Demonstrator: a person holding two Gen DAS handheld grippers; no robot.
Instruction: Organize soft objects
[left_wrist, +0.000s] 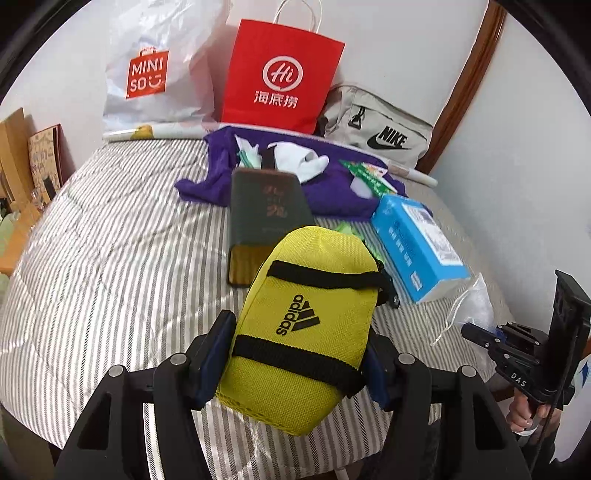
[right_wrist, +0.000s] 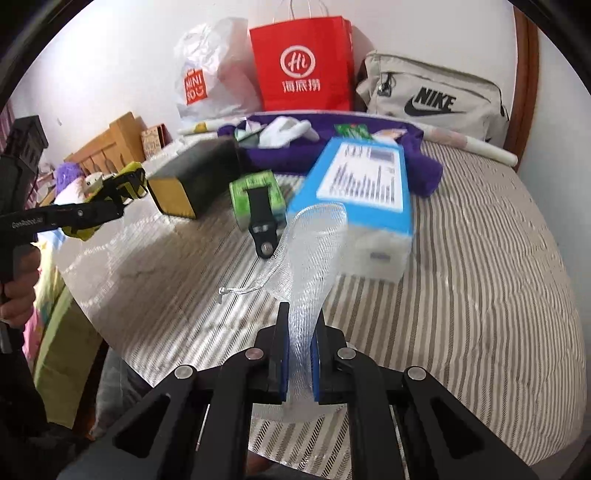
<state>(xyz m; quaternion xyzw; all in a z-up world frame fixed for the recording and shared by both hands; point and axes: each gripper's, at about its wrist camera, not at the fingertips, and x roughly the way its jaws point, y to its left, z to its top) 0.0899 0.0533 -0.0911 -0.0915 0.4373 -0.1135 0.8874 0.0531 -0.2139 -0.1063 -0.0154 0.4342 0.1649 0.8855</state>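
A yellow Adidas pouch (left_wrist: 306, 295) with black straps is held above the striped bed (left_wrist: 110, 258), my left gripper (left_wrist: 297, 339) shut on its lower half, blue pads pressing both sides. In the right wrist view that left gripper (right_wrist: 129, 184) is at the far left with the yellow pouch (right_wrist: 133, 175) in it. My right gripper (right_wrist: 301, 321) is shut on a white mesh drawstring bag (right_wrist: 314, 251), which stands up from between the pads, its cord (right_wrist: 236, 291) trailing left. The left wrist view shows the right gripper (left_wrist: 480, 334) at the right edge with the mesh bag (left_wrist: 476, 299).
On the bed lie a blue box (right_wrist: 362, 184), a dark green box (right_wrist: 195, 173), a green packet with a black strap (right_wrist: 258, 199) and a purple cloth (left_wrist: 332, 188) with white socks. A red paper bag (left_wrist: 280, 74), a Miniso bag (left_wrist: 147, 74) and a Nike bag (left_wrist: 384, 129) line the wall.
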